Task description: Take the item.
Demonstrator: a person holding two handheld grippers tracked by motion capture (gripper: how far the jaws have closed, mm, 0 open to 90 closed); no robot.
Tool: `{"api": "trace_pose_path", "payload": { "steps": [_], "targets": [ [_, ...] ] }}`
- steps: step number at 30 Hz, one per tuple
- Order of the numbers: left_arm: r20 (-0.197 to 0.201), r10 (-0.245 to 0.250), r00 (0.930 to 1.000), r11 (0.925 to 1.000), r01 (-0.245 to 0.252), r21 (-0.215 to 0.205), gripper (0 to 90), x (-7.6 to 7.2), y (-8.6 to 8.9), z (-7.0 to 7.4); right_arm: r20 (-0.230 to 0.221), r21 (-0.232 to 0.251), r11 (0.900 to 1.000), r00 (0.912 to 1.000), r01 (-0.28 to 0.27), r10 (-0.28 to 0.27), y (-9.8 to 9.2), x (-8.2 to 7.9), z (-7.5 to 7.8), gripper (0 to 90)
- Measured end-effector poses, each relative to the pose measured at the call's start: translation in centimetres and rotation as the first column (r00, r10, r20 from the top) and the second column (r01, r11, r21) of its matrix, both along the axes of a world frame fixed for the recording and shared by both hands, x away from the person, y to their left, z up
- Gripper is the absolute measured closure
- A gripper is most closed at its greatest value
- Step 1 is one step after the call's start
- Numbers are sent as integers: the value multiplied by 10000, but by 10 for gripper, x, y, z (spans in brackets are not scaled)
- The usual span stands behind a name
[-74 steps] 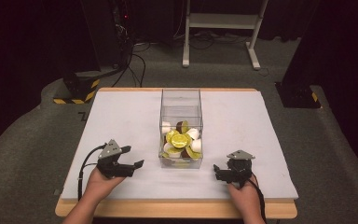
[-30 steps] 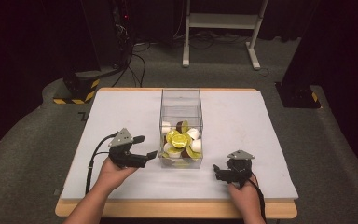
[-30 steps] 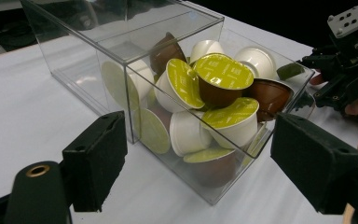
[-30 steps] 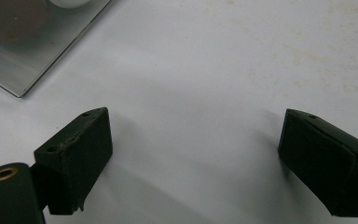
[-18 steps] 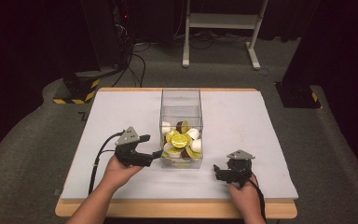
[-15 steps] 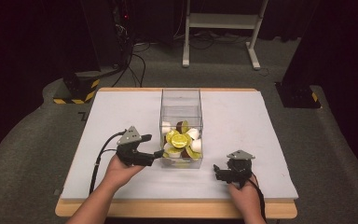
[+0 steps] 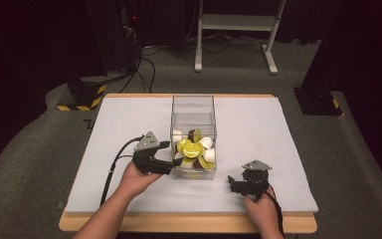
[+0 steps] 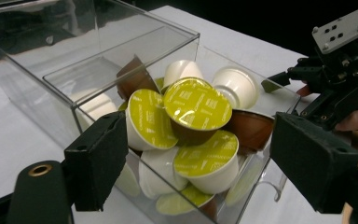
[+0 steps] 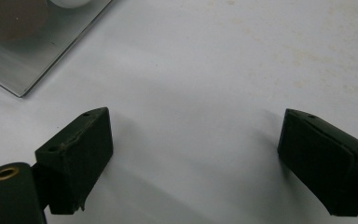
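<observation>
Near the middle of the bench (image 7: 129, 119), the clear box (image 7: 193, 107) holds coffee pods (image 7: 191, 148). The left gripper (image 7: 171, 154) hovers wide open at its near-left corner; the right gripper (image 7: 233, 181), wide open and empty, sits near the front edge.

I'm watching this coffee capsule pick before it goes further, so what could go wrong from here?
1. The left gripper comes in open at the near end of the clear plastic box; its fingers may knock the wall and shove the box along the white table.
2. The green-lidded white capsules lie heaped and tilted, so closing on one may make it slip or disturb its neighbours.
3. The right gripper rests open on the table, apart from the box, so nothing steadies it.
</observation>
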State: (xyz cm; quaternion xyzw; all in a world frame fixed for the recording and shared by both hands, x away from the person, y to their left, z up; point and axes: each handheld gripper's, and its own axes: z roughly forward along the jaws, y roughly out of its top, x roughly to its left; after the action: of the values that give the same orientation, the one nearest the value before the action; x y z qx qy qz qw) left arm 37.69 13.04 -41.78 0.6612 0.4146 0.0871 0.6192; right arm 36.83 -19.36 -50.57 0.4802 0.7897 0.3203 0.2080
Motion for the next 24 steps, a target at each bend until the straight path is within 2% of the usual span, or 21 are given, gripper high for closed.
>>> {"api": "trace_pose_path", "payload": {
  "steps": [7, 8, 9, 12, 13, 16, 17, 19, 23, 24],
  "targets": [
    [-60, -85, 9999, 10000, 84, -17, 197, 5, -10, -1, 6, -2, 10000, 10000, 2, -2, 0, 0, 0, 102],
    [-39, -143, 9999, 9998, 143, 117, 197, 5, -10, -1, 14, -14, 10000, 10000, -26, 26, 0, 0, 0, 103],
    [-109, -87, 9999, 10000, 87, -14, 198, 7, -14, -1, 2, -2, 10000, 10000, -10, 10, 0, 0, 0, 104],
    [-140, -81, 9999, 10000, 81, -15, 198, 9, -17, -1, 2, 1, 10000, 10000, -8, 8, 0, 0, 0, 104],
    [-101, -125, 9999, 9998, 126, 121, 199, 10, -18, -2, 18, -17, 10000, 10000, -34, 35, 0, 0, 0, 104],
    [-169, -62, 9998, 10000, 63, 47, 200, 14, -22, -4, 4, 2, 10000, 10000, -12, 12, 0, 0, 0, 104],
    [-120, -149, 9998, 9996, 152, 242, 200, 16, -21, -5, 7, -7, 10000, 10000, -16, 16, 0, 0, 0, 104],
    [-283, -96, 9996, 9996, 103, 269, 201, 19, -24, -9, 23, -12, 10000, 10000, -32, 32, 0, 0, 0, 105],
    [-332, -98, 9994, 9992, 111, 382, 203, 22, -28, -12, 23, -13, 10000, 10000, -32, 32, 0, 0, 0, 105],
    [-275, -181, 9995, 9982, 196, 560, 203, 23, -28, -13, 23, -13, 10000, 10000, -32, 32, 0, 0, 0, 105]
  ]
}}
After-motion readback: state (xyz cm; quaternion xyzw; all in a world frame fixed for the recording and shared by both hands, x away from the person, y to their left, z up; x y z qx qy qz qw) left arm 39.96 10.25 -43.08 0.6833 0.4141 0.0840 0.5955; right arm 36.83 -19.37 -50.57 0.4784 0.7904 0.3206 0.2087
